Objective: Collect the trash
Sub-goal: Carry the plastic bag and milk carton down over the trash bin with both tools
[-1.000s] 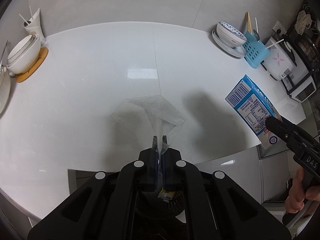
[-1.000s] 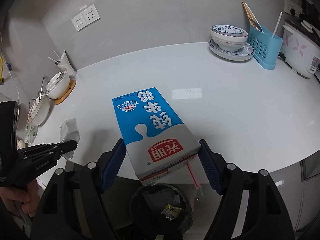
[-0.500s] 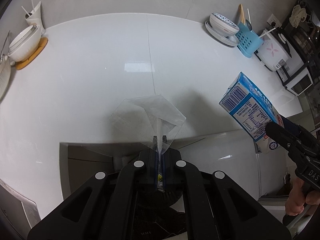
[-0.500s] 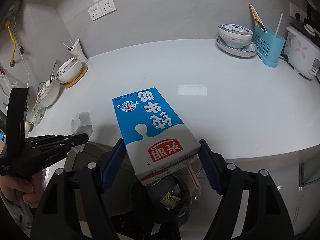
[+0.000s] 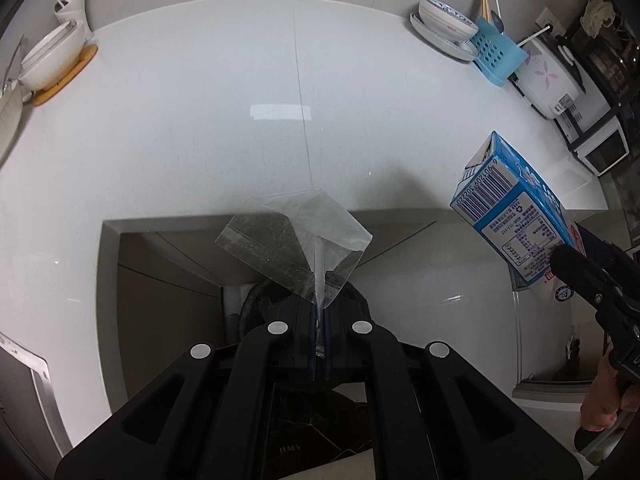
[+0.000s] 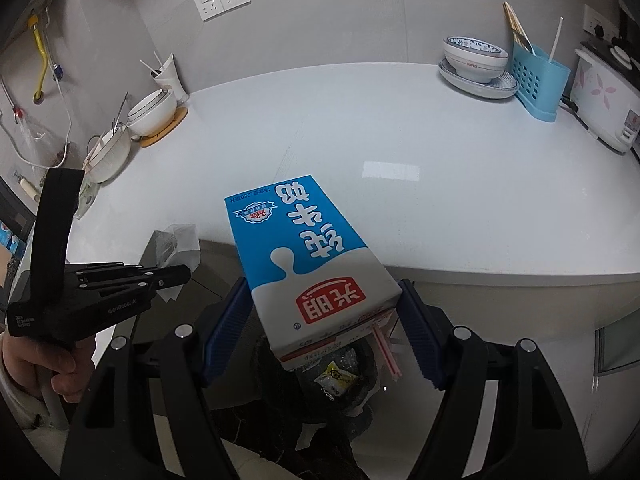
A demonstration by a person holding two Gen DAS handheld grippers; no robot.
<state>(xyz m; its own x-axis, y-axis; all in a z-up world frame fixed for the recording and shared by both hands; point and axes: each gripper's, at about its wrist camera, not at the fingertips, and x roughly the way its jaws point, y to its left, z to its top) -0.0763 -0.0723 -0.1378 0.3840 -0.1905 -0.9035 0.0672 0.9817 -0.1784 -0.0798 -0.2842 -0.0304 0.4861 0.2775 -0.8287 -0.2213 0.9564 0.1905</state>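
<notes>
My left gripper (image 5: 319, 316) is shut on a crumpled clear plastic wrapper (image 5: 292, 240), which sticks up past the counter's front edge; the same wrapper (image 6: 178, 242) and left gripper (image 6: 176, 276) show at the left of the right wrist view. A blue and white milk carton (image 6: 308, 264) with a pink straw is clamped between the blue pads of my right gripper (image 6: 326, 328); the carton (image 5: 516, 220) also hangs at the right of the left wrist view. Below both grippers stands a black-lined trash bin (image 6: 344, 372) with a yellow wrapper inside.
The white counter (image 5: 240, 120) carries bowls on a wooden coaster (image 5: 52, 60) at the left, and stacked bowls (image 5: 444, 26), a blue utensil holder (image 5: 498, 54) and a rice cooker (image 5: 548, 76) at the right. A cup with straws (image 6: 168, 76) stands by the wall.
Both grippers have drawn back from over the counter to beyond its front edge, above the bin, each still holding its item. The cabinet front and bin have come into view.
</notes>
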